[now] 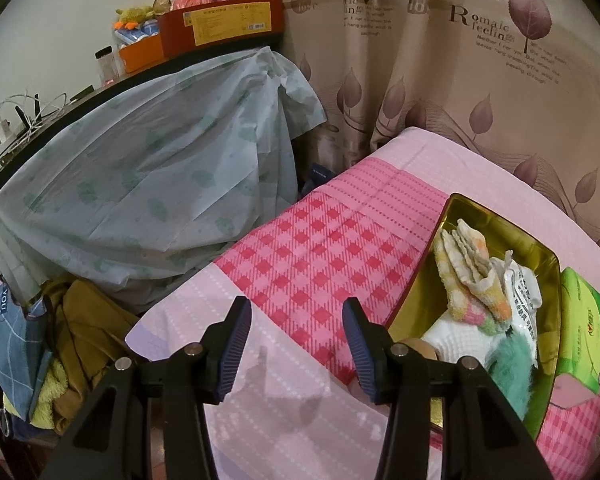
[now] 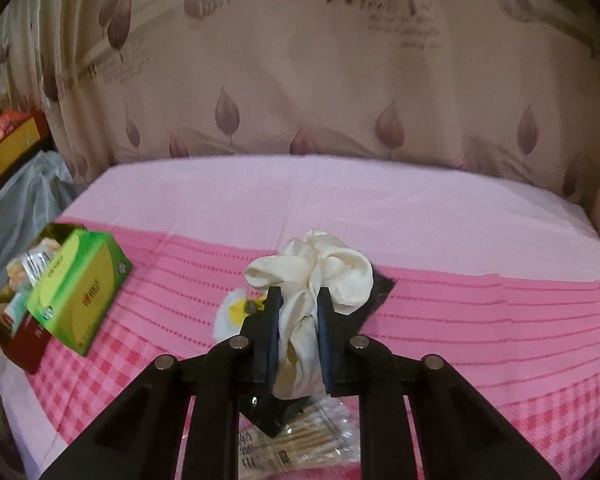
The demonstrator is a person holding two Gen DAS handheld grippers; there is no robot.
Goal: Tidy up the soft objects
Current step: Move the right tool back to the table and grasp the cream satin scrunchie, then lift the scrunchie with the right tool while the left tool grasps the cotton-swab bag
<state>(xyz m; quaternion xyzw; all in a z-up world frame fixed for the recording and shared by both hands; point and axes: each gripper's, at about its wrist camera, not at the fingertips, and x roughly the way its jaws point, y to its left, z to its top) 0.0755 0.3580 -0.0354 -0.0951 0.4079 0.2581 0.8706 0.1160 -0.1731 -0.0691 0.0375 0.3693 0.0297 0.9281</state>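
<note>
In the right wrist view, the right hand-held gripper (image 2: 299,300) is clenching a cream satin scrunchie (image 2: 316,270) at the centre of the frame, its ruffles bulging above the fingers over the pink checked bed cover (image 2: 460,320). Just below it a black card (image 2: 380,294) and a packet of cotton swabs (image 2: 300,440) are lying on the cover. A green tissue pack (image 2: 80,288) is leaning at the left edge beside the gold tin (image 2: 24,344). In the left wrist view, the left hand-held gripper (image 1: 297,328) is hanging released, jaws wide apart, at the bottom centre, grasping nothing. At the right, the gold tin (image 1: 500,216) is holding a pastel towel (image 1: 468,264), white cloths (image 1: 520,288) and a green fluffy item (image 1: 512,376).
</note>
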